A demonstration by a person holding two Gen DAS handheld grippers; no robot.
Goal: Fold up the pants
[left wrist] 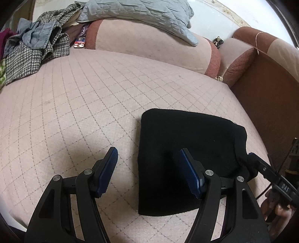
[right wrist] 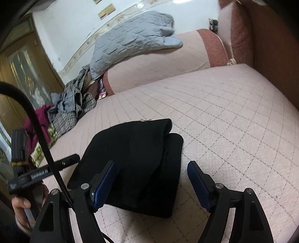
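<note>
The black pants (left wrist: 192, 142) lie folded into a compact rectangle on the pink quilted sofa seat (left wrist: 74, 97). My left gripper (left wrist: 147, 160) is open and empty, hovering over the bundle's left edge; its right finger is above the cloth. In the right wrist view the same pants (right wrist: 136, 160) lie in front of my right gripper (right wrist: 152, 170), which is open and empty just above their near edge. The right gripper's finger (left wrist: 261, 166) touches the bundle's right corner in the left wrist view. The left gripper's finger (right wrist: 63, 162) shows at the left in the right wrist view.
A heap of checked, blue and maroon clothes (left wrist: 35, 48) lies at the far left of the seat. A grey quilted blanket (left wrist: 142, 16) drapes over the backrest (left wrist: 149, 52). The brown armrest (left wrist: 261, 89) bounds the right side. A snack packet (left wrist: 79, 42) lies by the backrest.
</note>
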